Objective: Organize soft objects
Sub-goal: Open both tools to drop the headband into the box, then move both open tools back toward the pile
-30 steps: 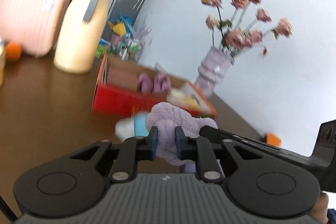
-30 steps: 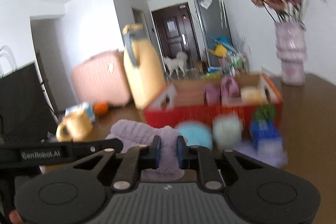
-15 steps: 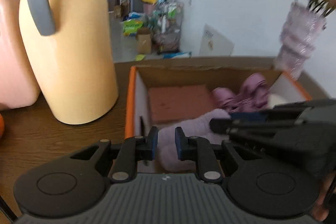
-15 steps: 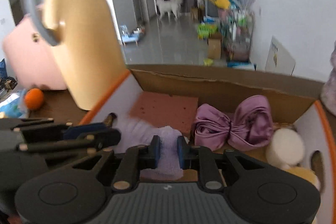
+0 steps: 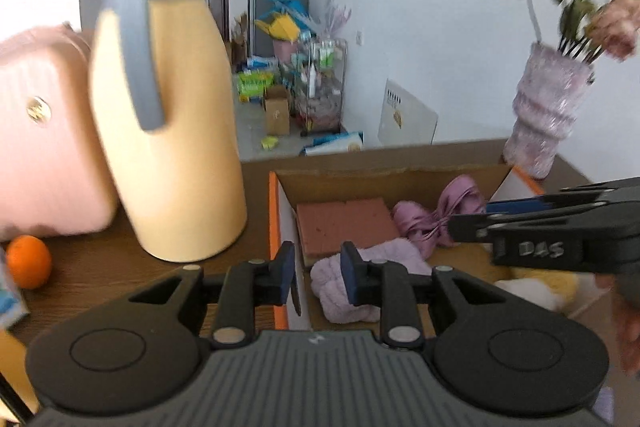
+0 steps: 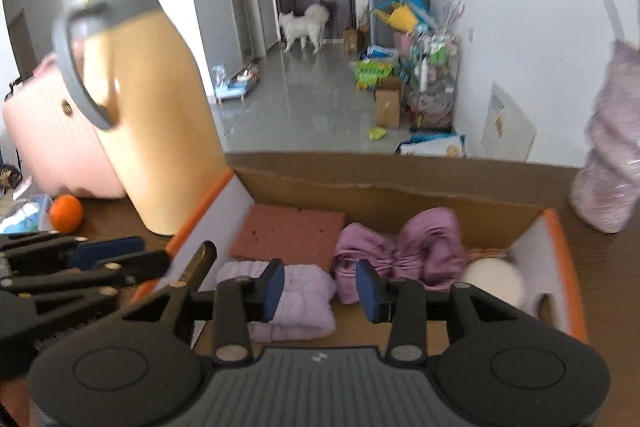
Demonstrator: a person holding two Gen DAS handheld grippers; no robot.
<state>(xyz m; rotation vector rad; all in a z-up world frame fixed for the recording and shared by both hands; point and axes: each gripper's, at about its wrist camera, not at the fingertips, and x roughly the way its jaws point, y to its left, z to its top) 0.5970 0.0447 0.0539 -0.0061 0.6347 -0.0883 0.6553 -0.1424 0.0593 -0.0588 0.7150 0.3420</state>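
Observation:
A fluffy lilac towel lies crumpled in the front left corner of the orange-rimmed cardboard box. My left gripper hovers over the box's left wall, its jaws opening, nothing pressed between the pads. My right gripper hangs above the towel, jaws also opening and free of it. Each gripper shows in the other's view: the right gripper and the left gripper. A purple satin bow and a terracotta pad also lie inside.
A tall yellow jug stands just left of the box, with a pink case and an orange beyond it. A lilac vase with flowers stands at the box's far right. A white round puff lies in the box.
Both grippers carried the lilac towel across the table to the box while shut on it. Their jaws have now parted and the towel lies in the box.

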